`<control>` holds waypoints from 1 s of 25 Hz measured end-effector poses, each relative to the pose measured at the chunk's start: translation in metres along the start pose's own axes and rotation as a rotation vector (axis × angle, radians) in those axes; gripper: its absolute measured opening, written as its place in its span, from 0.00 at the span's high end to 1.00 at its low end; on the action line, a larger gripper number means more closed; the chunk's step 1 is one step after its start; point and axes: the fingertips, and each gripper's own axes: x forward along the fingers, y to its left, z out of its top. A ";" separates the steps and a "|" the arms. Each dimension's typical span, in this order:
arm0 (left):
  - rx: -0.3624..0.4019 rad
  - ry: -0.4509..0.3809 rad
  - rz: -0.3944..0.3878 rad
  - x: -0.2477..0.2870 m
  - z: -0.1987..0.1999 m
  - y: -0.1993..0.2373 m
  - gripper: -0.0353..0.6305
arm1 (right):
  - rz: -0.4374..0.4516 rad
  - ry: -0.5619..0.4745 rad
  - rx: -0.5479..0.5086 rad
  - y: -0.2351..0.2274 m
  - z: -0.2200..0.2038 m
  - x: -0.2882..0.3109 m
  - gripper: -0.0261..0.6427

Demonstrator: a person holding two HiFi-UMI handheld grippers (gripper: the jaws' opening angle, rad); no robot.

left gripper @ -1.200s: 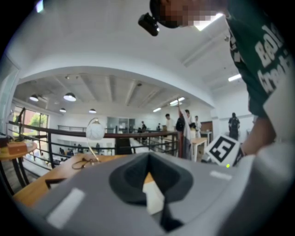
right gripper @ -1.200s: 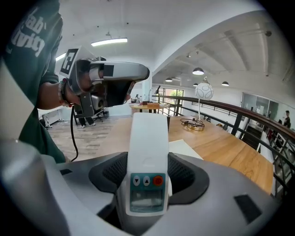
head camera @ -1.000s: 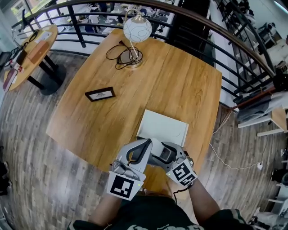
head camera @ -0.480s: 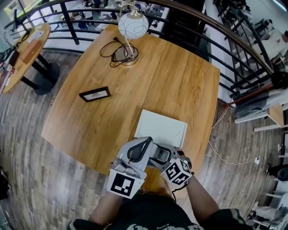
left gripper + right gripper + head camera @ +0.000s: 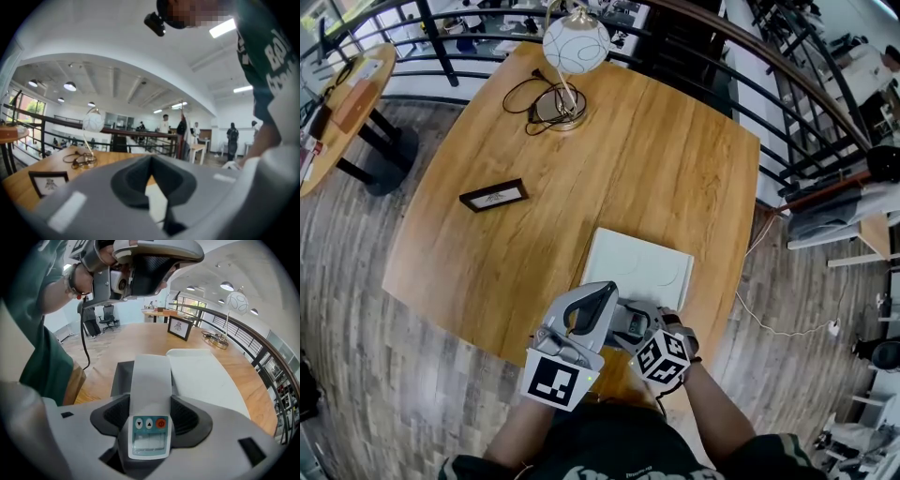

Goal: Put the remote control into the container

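Right gripper [image 5: 150, 405]: jaws clamped on the white remote control [image 5: 151, 373], button end toward the camera, held over the table [image 5: 656, 159] edge just beside the white container [image 5: 643, 266]. Left gripper [image 5: 152, 161]: jaws closed together, nothing between them.

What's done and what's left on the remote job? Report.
Done: the remote control is clamped in the right gripper. In hand: it is held at the near edge of the white container, not in it. Left: move it over the container and release. The left gripper is shut, empty.
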 end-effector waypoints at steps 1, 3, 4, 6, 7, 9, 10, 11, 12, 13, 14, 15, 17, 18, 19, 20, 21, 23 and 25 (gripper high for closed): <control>-0.002 -0.001 -0.002 0.001 0.000 0.001 0.95 | 0.002 0.015 -0.003 0.001 -0.002 0.003 0.54; -0.003 0.003 -0.008 0.002 -0.002 0.004 0.95 | 0.003 0.039 -0.006 0.002 -0.006 0.008 0.54; -0.002 0.005 -0.011 0.002 -0.002 0.005 0.95 | 0.003 0.048 -0.007 0.002 -0.007 0.011 0.54; -0.001 0.009 -0.015 0.002 -0.004 0.007 0.95 | 0.000 0.064 -0.018 0.002 -0.009 0.014 0.54; -0.001 0.009 -0.017 0.002 -0.004 0.007 0.95 | -0.004 0.074 -0.029 0.002 -0.010 0.016 0.54; -0.002 0.008 -0.021 0.003 -0.005 0.009 0.95 | -0.003 0.088 -0.037 0.003 -0.012 0.020 0.54; -0.004 0.007 -0.024 0.003 -0.005 0.009 0.95 | 0.000 0.091 -0.034 0.003 -0.013 0.021 0.54; -0.007 0.007 -0.027 0.003 -0.006 0.009 0.95 | 0.004 0.095 -0.030 0.004 -0.014 0.022 0.54; -0.010 0.007 -0.030 0.004 -0.007 0.010 0.95 | 0.006 0.101 -0.029 0.004 -0.015 0.024 0.54; -0.012 0.008 -0.034 0.005 -0.007 0.010 0.95 | 0.008 0.106 -0.028 0.004 -0.016 0.025 0.54; -0.012 0.009 -0.038 0.006 -0.008 0.010 0.95 | 0.011 0.111 -0.027 0.004 -0.017 0.026 0.54; -0.012 0.010 -0.042 0.006 -0.008 0.009 0.95 | 0.015 0.115 -0.027 0.005 -0.017 0.027 0.54; -0.014 0.012 -0.051 0.008 -0.010 0.009 0.95 | 0.022 0.122 -0.028 0.006 -0.018 0.029 0.54; -0.015 0.013 -0.055 0.008 -0.010 0.009 0.95 | 0.024 0.127 -0.029 0.007 -0.018 0.031 0.54; -0.015 0.013 -0.057 0.009 -0.011 0.009 0.95 | 0.027 0.131 -0.029 0.008 -0.019 0.032 0.54; -0.016 0.012 -0.059 0.009 -0.012 0.010 0.95 | 0.029 0.135 -0.027 0.008 -0.019 0.033 0.54; -0.017 0.014 -0.059 0.009 -0.013 0.012 0.95 | 0.032 0.137 -0.026 0.008 -0.020 0.035 0.54; -0.019 0.024 -0.058 0.010 -0.015 0.015 0.95 | 0.035 0.144 -0.028 0.008 -0.021 0.037 0.54; -0.013 0.035 -0.058 0.010 -0.018 0.017 0.95 | 0.038 0.151 -0.029 0.008 -0.022 0.039 0.54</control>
